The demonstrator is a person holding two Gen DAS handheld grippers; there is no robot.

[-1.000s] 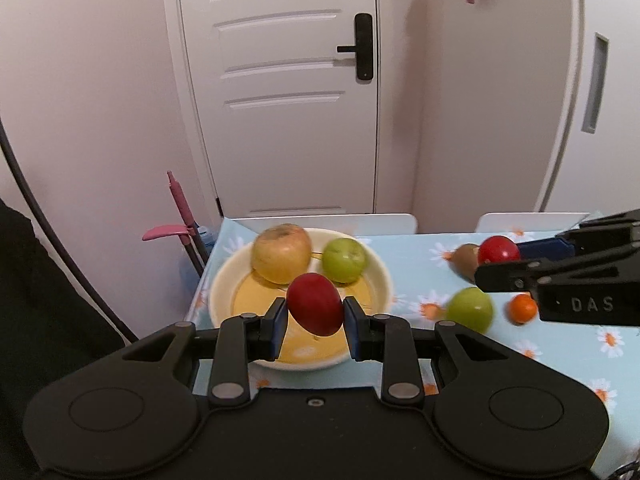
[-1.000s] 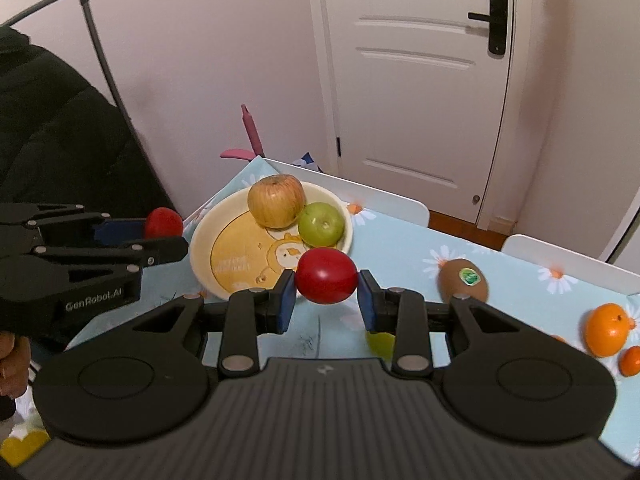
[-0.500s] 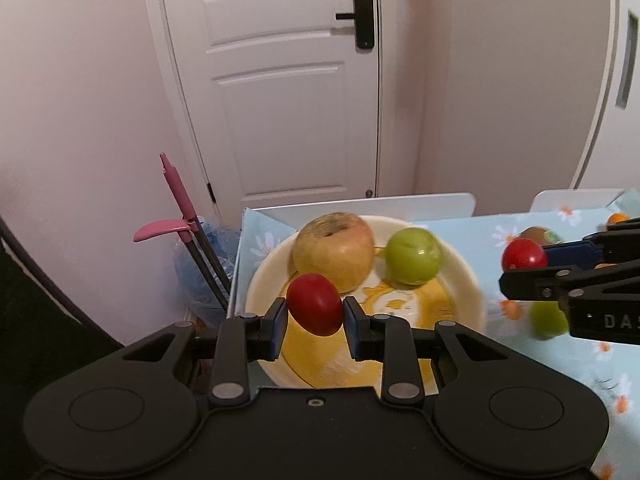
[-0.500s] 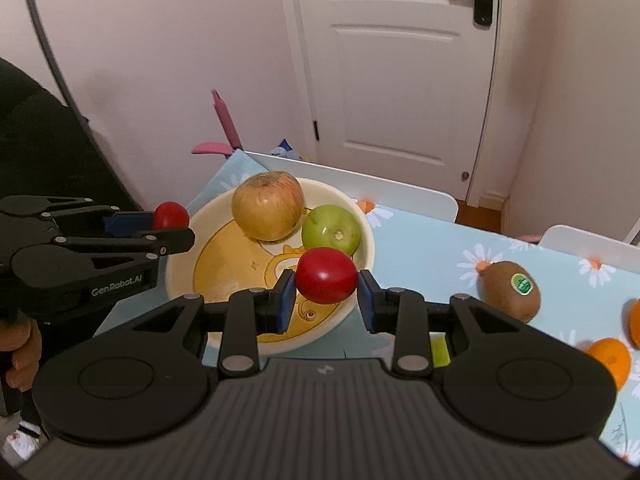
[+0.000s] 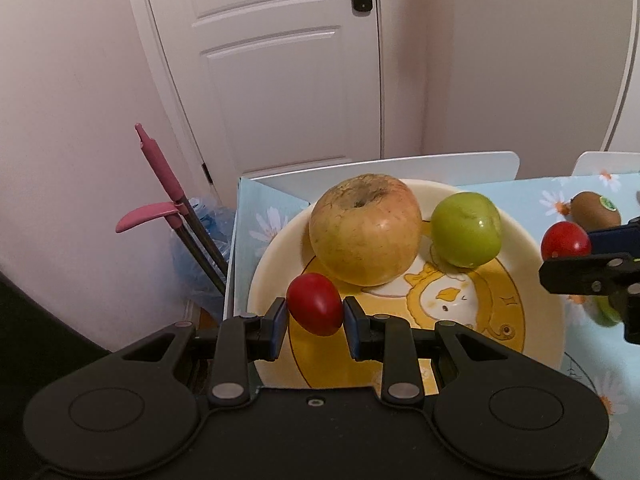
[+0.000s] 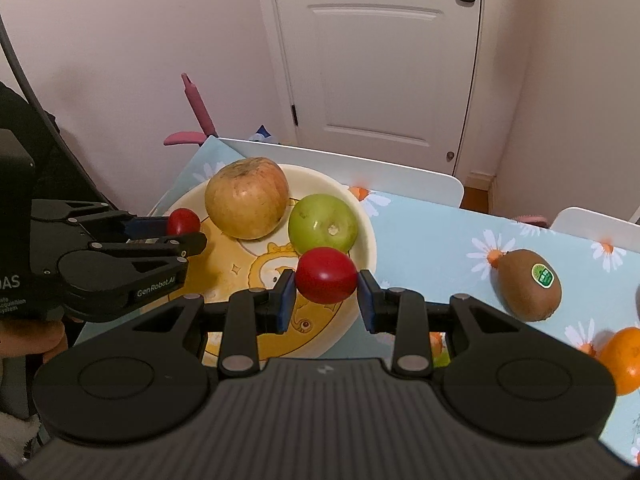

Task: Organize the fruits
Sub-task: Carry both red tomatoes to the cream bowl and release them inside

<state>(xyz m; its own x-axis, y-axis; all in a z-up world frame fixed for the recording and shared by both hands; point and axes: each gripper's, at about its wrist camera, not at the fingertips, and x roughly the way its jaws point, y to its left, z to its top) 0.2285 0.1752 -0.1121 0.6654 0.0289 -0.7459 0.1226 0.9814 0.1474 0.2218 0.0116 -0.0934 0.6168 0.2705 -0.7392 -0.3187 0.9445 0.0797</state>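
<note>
My left gripper is shut on a small red tomato and holds it over the left side of the cream and yellow plate. My right gripper is shut on a second red tomato over the plate's right part. A large yellowish apple and a green apple lie at the back of the plate. The right gripper and its tomato show at the right edge of the left wrist view; the left gripper's tomato shows in the right wrist view.
A kiwi with a green sticker and an orange lie on the daisy tablecloth right of the plate. White chair backs stand behind the table. A pink-handled tool leans at the wall left of the table.
Both grippers have moved forward and down toward the plate, each still holding its tomato. The plate and apples look larger and nearer now.
</note>
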